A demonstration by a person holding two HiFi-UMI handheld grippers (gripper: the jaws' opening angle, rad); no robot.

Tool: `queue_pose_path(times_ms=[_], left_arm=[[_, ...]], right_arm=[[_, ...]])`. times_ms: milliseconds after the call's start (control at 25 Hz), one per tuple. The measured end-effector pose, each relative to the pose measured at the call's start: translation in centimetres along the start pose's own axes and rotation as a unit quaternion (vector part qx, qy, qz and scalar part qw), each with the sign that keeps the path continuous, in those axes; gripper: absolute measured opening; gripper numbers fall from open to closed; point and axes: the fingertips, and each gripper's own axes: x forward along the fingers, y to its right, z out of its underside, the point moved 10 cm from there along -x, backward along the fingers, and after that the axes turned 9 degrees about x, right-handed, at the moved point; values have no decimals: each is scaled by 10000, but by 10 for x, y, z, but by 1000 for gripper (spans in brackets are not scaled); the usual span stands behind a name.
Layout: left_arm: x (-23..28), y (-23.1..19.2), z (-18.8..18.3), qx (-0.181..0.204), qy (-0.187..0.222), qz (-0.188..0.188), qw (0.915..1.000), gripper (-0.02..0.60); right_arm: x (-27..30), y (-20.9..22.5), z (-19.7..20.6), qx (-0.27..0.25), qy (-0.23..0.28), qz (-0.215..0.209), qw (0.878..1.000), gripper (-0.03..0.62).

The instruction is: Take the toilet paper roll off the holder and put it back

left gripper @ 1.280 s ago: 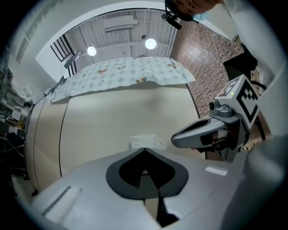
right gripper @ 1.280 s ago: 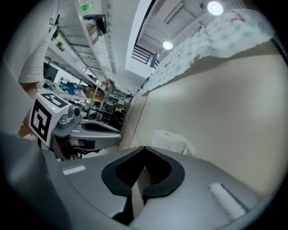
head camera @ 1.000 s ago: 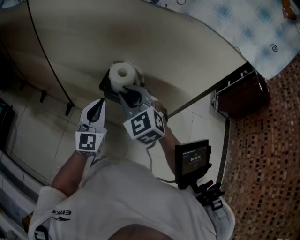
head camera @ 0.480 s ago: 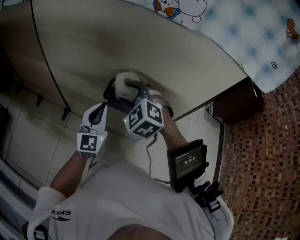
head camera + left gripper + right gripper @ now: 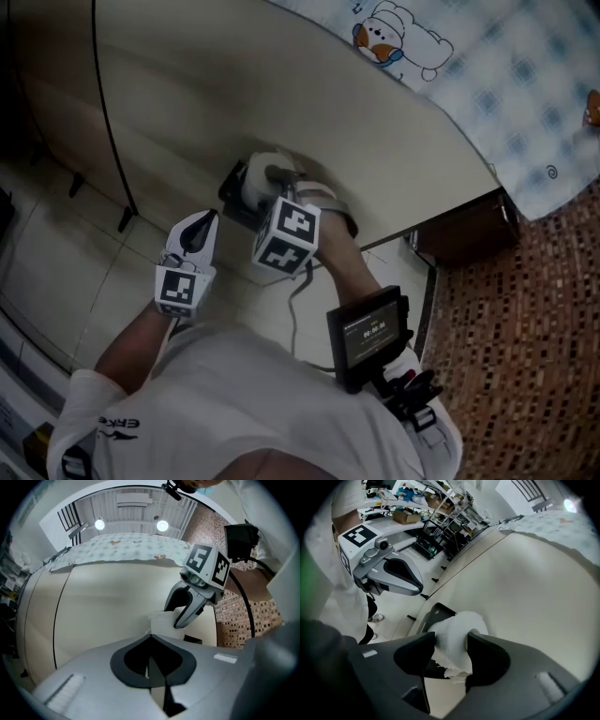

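Cream curved panel; pale floor tiles at left, brown mosaic floor at right, printed cloth over the panel's far edge.

Head view.
- Item one: toilet paper roll, seated on its black holder, which is fixed to the panel. The holder carries this one roll and nothing else that I can see.
- Item two: my right gripper, reaching down over the roll, with its marker cube toward me.
- Item three: my left gripper, just left of the holder and apart from it. I judge it is parked aside so the right has room to work.
- Item four: small screen strapped to my right forearm.

Left gripper view.
- Jaws fully together, nothing between them.
- Beyond them, the right gripper's jaws stand either side of the white roll, against the panel.

Right gripper view.
- Jaws have just been opening and now stand wide, with the roll between them.
- One pad is at the roll's left side; the other is at its right, partly covering the core hole.
- The pads look to be at the paper, but I see no squeeze, and the wide-angle bend makes contact hard to judge.
- A torn loose end hangs below the roll.
- The roll is not yet off the holder. I judge this straddle to be the set-up for closing and drawing it off.
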Motion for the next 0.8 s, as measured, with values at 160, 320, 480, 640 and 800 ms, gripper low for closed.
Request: queue_pose_path(times_ms=[160, 320, 480, 640, 800], left_arm=[[-11, 9, -7, 53, -19, -48, 10000, 3], [-7, 7, 0, 8, -86, -3, 10000, 3], [1, -2, 6, -33, -87, 62, 9999, 3], [2, -2, 5, 2, -144, 129, 9998, 3], [6, 3, 5, -3, -148, 131, 9998, 3]], right_arm=[[-15, -9, 7, -1, -52, 143, 9999, 227], [-12, -7, 7, 69, 52, 266, 9996, 221], [-6, -4, 6, 258, 271, 388, 9985, 215], [-15, -6, 16, 693, 689, 689, 9928, 213], [-24, -9, 32, 1132, 1144, 1033, 9815, 213]])
